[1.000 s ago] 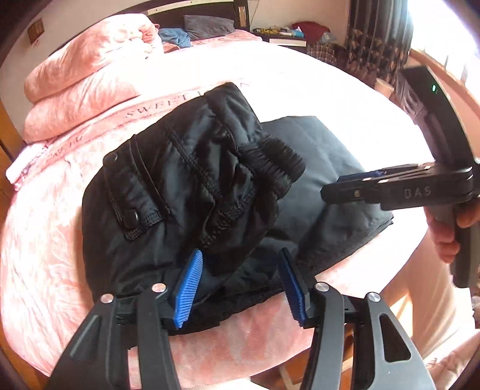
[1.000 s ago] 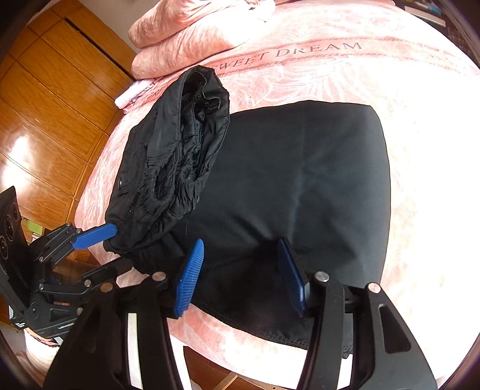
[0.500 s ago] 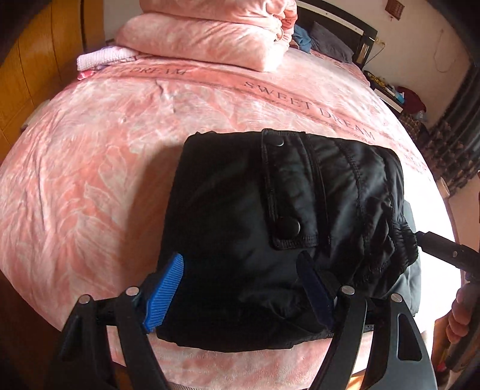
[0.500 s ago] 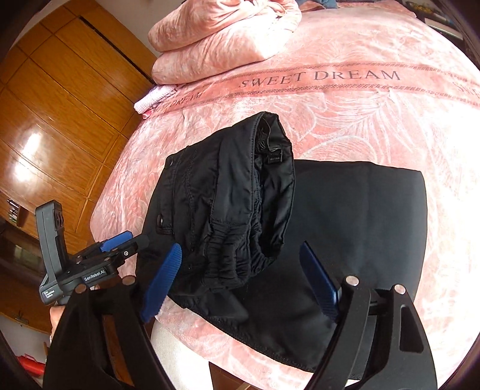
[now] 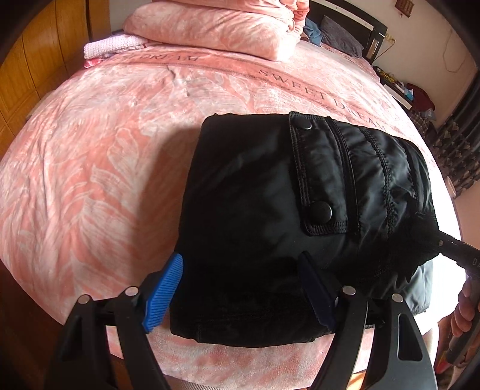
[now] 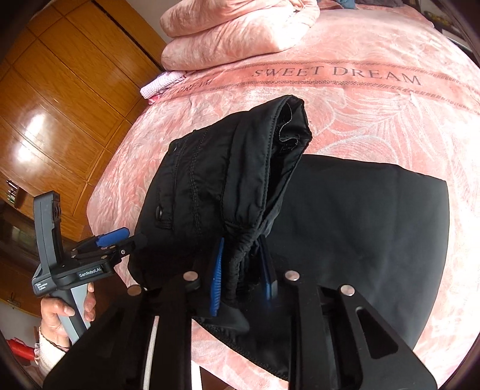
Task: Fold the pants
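Black padded pants lie partly folded on the pink bed, near its front edge. The thick upper part with a snap-button pocket flap is folded over a flat layer. My right gripper is shut on the elastic cuff and lifts that end; it enters the left wrist view at the right edge. My left gripper is open, its jaws set wide around the near left edge of the pants; it also shows in the right wrist view.
The pink "SWEET DREAM" bedspread covers the bed. Folded pink quilts and a white towel lie at the head. A wooden wardrobe stands to the left. Curtains and a cluttered shelf are at the far right.
My right gripper closed on the elastic cuff and raised it. My left gripper stayed open and moved a little closer to the left edge of the pants.
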Demonstrator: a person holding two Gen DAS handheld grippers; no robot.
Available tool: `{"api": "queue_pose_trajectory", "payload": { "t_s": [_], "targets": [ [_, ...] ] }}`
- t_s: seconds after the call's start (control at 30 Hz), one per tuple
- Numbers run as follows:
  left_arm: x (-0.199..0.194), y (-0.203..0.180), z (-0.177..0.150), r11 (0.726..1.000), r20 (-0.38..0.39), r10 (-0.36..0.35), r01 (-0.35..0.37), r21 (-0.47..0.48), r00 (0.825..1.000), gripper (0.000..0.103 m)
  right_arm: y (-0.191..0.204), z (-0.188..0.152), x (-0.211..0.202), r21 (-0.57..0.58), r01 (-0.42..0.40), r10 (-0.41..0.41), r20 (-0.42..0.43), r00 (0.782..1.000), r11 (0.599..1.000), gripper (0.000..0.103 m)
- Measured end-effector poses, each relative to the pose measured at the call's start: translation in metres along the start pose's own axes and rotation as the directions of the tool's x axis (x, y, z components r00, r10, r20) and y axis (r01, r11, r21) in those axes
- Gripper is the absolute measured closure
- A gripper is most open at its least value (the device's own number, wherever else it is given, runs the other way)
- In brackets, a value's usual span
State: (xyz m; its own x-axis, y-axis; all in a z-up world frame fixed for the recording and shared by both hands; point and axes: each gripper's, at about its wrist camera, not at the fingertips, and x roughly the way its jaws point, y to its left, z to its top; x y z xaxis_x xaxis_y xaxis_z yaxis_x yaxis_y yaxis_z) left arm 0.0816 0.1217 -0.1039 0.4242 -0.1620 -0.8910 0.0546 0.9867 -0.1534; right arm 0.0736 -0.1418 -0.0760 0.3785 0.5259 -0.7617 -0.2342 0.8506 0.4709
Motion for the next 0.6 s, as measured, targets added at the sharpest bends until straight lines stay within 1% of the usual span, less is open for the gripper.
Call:
{"api": "queue_pose_trajectory", "payload": {
  "t_s": [0.13, 0.23, 0.4, 0.6],
  "targets": [
    [-0.004, 0.001, 0.001, 1.0, 0.007, -0.009, 0.009, -0.017, 1.0, 0.024, 0.006, 0.001, -0.031, -0.011, -0.064, 0.064, 0.044, 0.997, 0.998, 0.083],
    [-0.009, -0.004, 0.001, 1.0, 0.017, -0.023, 0.024, -0.01, 1.0, 0.023, 0.008, 0.002, -0.056, -0.024, -0.071, 0.073, 0.091, 0.993, 0.997, 0.084],
    [-0.018, -0.017, 0.003, 0.999, 0.042, -0.034, 0.033, 0.017, 0.999, 0.022, -0.008, -0.004, -0.086, -0.001, -0.059, 0.058, 0.128, 0.99, 0.998, 0.084],
    [-0.018, -0.037, 0.004, 0.998, 0.039, -0.034, 0.031, 0.063, 0.999, 0.022, -0.042, -0.018, -0.1, 0.063, -0.023, 0.014, 0.131, 0.991, 0.998, 0.084]
  ]
}}
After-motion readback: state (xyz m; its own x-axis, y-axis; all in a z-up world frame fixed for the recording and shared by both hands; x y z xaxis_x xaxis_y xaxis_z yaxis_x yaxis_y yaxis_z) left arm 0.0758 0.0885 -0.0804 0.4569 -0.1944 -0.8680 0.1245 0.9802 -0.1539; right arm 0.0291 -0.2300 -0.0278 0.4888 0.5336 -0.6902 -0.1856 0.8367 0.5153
